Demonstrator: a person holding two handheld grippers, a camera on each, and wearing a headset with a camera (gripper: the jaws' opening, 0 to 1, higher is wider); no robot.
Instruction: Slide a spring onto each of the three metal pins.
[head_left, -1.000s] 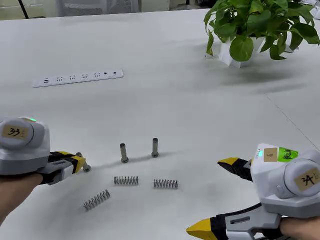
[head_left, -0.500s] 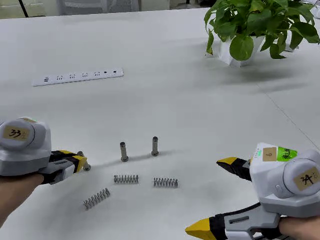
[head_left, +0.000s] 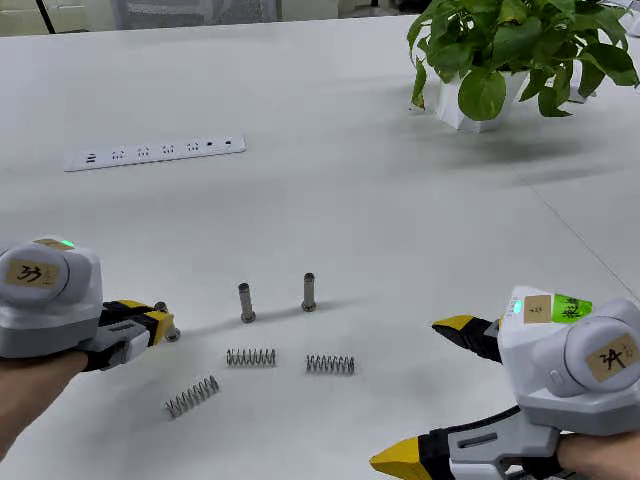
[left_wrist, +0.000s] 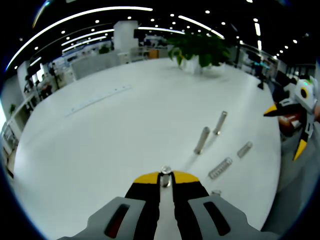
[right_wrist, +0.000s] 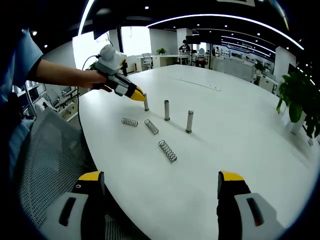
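Note:
Three metal pins stand on the white table (head_left: 330, 200). My left gripper (head_left: 158, 324) is shut on the leftmost pin (head_left: 171, 333); that pin's top (left_wrist: 165, 173) sits between the yellow tips of the left gripper (left_wrist: 165, 181). The other two pins (head_left: 245, 302) (head_left: 309, 292) stand upright and bare. Three springs lie flat in front of them: one at the left (head_left: 192, 396), one in the middle (head_left: 250, 356), one at the right (head_left: 330, 364). My right gripper (head_left: 428, 392) is open near the front right, apart from the springs. From the right gripper (right_wrist: 161, 177), the nearest spring (right_wrist: 168, 150) lies straight ahead.
A white power strip (head_left: 155, 153) lies at the back left. A potted green plant (head_left: 510, 50) stands at the back right. In the right gripper view, a grey mesh chair (right_wrist: 50, 165) is beside the table's near edge.

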